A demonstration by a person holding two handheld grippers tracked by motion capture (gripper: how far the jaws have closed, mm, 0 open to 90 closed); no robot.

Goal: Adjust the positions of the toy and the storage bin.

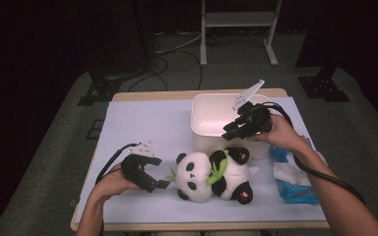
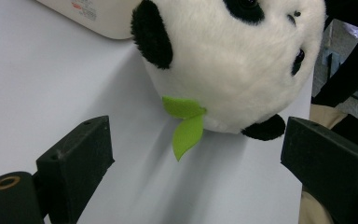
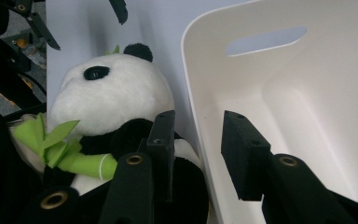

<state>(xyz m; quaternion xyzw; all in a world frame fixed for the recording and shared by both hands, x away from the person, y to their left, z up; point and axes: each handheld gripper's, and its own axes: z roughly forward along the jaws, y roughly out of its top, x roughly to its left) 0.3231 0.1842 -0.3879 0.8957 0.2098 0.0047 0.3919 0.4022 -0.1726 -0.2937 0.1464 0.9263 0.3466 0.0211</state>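
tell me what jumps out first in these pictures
A plush panda lying on the pale table cover, hugging a green bamboo stalk. Right behind it stands an empty white bin. The left gripper sits open at the panda's head, and the right gripper hovers open over the bin's near rim.

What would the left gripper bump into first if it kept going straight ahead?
Most likely the panda toy's head. The left gripper is open and points right at it, with bare table between them; how far off is hard to judge.

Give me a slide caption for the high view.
Open left gripper beside a plush panda lying before a white bin, right gripper above.
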